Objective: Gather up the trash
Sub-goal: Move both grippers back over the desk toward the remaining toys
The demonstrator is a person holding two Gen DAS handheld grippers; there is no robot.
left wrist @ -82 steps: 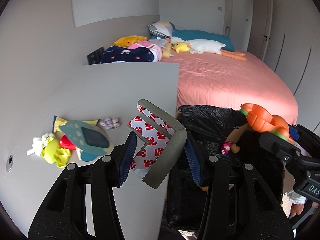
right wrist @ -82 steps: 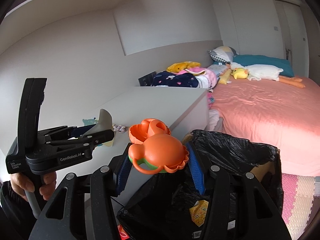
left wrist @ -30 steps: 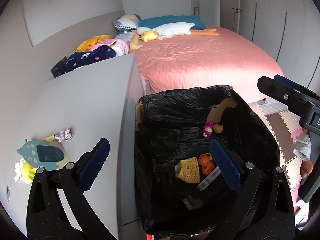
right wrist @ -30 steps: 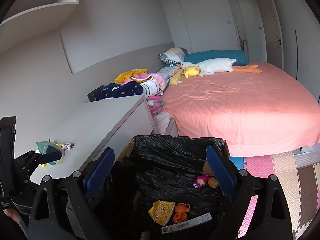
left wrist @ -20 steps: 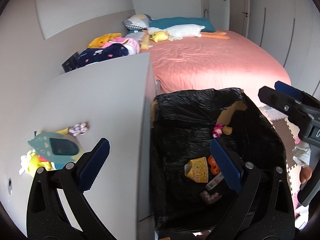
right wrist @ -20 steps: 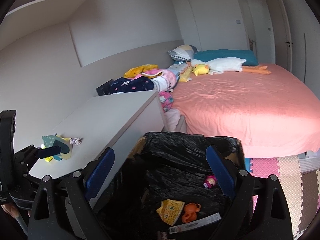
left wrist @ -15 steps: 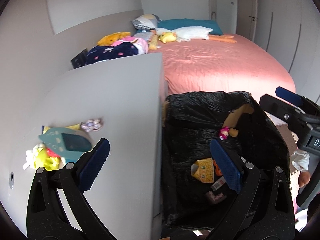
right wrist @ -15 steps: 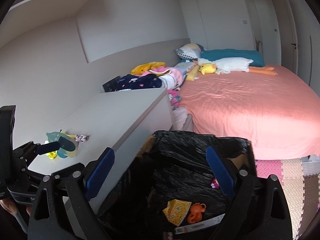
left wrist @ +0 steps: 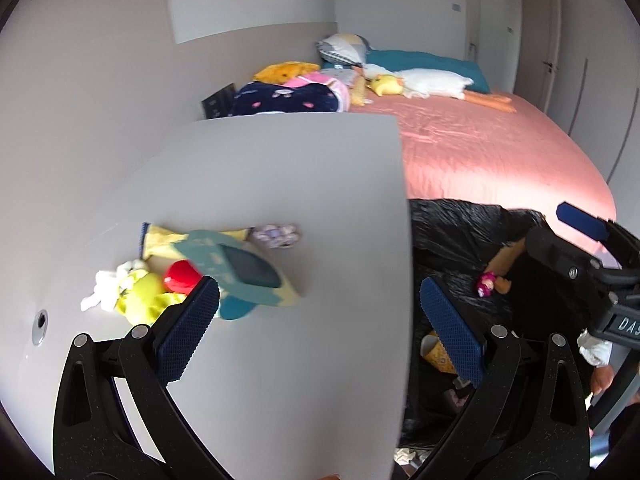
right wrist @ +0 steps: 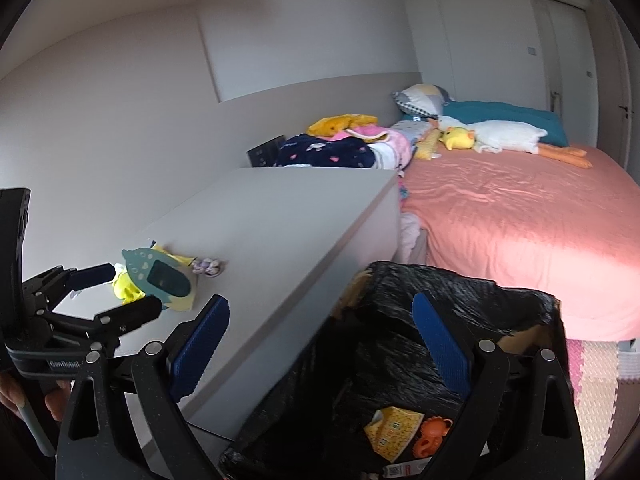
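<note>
A black-lined trash bin (right wrist: 460, 304) stands beside a grey desk (left wrist: 280, 168); it also shows in the left wrist view (left wrist: 452, 232). Inside lie a yellow carton (right wrist: 394, 434), an orange toy (right wrist: 434, 436) and a small pink toy (left wrist: 486, 282). On the desk lie a teal toy tablet (left wrist: 236, 270), a yellow and white toy (left wrist: 132, 292), a red piece (left wrist: 182, 276) and a small purple item (left wrist: 276, 235). My left gripper (left wrist: 320, 332) is open and empty over the desk, near the tablet. My right gripper (right wrist: 320, 344) is open and empty above the bin's edge.
A bed with a pink sheet (right wrist: 520, 216) lies beyond the bin, with a plush duck (right wrist: 492, 134), pillows and folded clothes (right wrist: 332, 150) at its head. Foam floor mats (right wrist: 604, 384) are at the right. Closet doors (left wrist: 580, 60) stand behind.
Both grippers let go of their items into the bin and stand open. Both have swung left, away from the bin, the left one over the desk near the toys.
</note>
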